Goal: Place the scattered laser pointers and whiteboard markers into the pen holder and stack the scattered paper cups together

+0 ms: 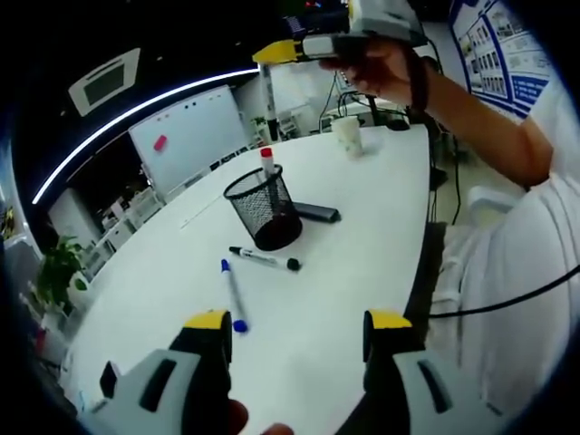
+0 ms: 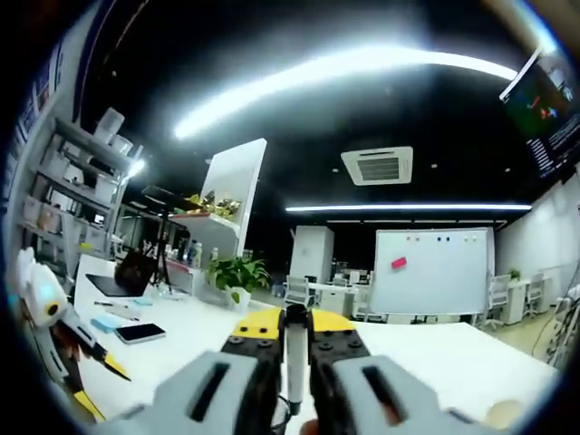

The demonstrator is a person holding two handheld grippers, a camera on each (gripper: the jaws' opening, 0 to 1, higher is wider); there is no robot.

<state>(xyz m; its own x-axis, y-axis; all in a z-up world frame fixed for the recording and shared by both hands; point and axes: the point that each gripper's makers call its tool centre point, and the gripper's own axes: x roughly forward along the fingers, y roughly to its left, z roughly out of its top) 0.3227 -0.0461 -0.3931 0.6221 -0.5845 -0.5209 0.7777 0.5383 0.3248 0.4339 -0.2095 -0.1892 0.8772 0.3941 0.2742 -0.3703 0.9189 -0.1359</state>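
Black mesh pen holder (image 1: 264, 209) with red-capped marker (image 1: 267, 164) inside

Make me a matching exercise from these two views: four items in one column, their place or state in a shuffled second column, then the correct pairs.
Items:
1. red-capped marker
2. blue marker
3. paper cup
4. white marker

Places or states:
A. lying flat on the white table, nearest the left gripper
B. clamped between the jaws of the right gripper
C. standing inside the black mesh pen holder
D. upright at the table's far end

Pairs: 1-C, 2-A, 3-D, 4-B
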